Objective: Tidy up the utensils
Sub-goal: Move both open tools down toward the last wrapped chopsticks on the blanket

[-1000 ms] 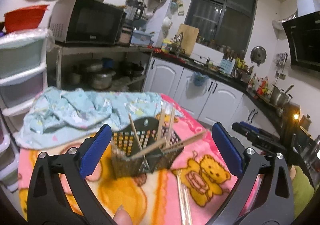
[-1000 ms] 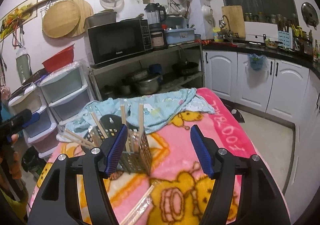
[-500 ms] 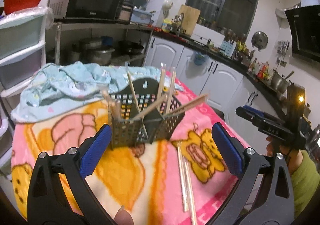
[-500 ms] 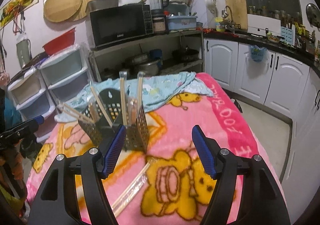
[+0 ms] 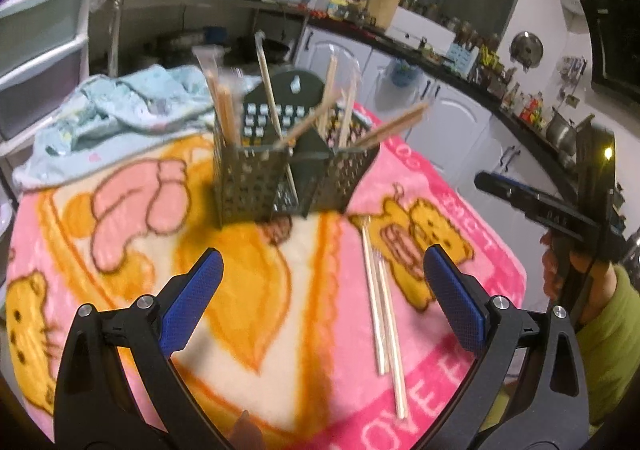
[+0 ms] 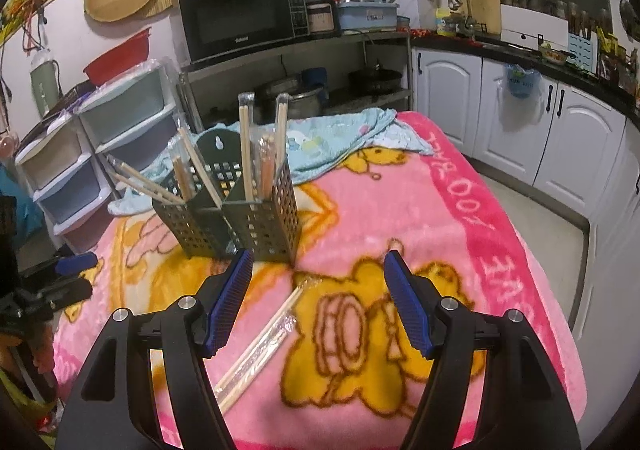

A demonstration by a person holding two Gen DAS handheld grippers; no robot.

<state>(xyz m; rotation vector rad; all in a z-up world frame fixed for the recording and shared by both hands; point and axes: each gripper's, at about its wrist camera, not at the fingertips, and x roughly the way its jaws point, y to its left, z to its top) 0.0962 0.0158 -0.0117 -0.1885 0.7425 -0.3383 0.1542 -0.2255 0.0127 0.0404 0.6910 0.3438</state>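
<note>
A dark green perforated utensil holder (image 5: 288, 170) stands on a pink cartoon blanket (image 5: 240, 290) and holds several wrapped wooden chopsticks. It also shows in the right wrist view (image 6: 240, 210). A loose wrapped pair of chopsticks (image 5: 382, 310) lies on the blanket in front of it, also seen in the right wrist view (image 6: 260, 346). My left gripper (image 5: 322, 294) is open and empty above the blanket, left of the loose pair. My right gripper (image 6: 318, 302) is open and empty, with the loose pair's far end between its fingers.
A crumpled light blue cloth (image 5: 120, 110) lies behind the holder. Plastic drawers (image 6: 80, 154) and a shelf with a microwave (image 6: 240, 22) stand beyond the blanket. White kitchen cabinets (image 6: 540, 122) run along the right. The right gripper (image 5: 540, 206) shows at the blanket's right edge.
Both grippers have tilted down and moved closer over the blanket. The loose chopstick pair now lies nearer both grippers. Both stay open.
</note>
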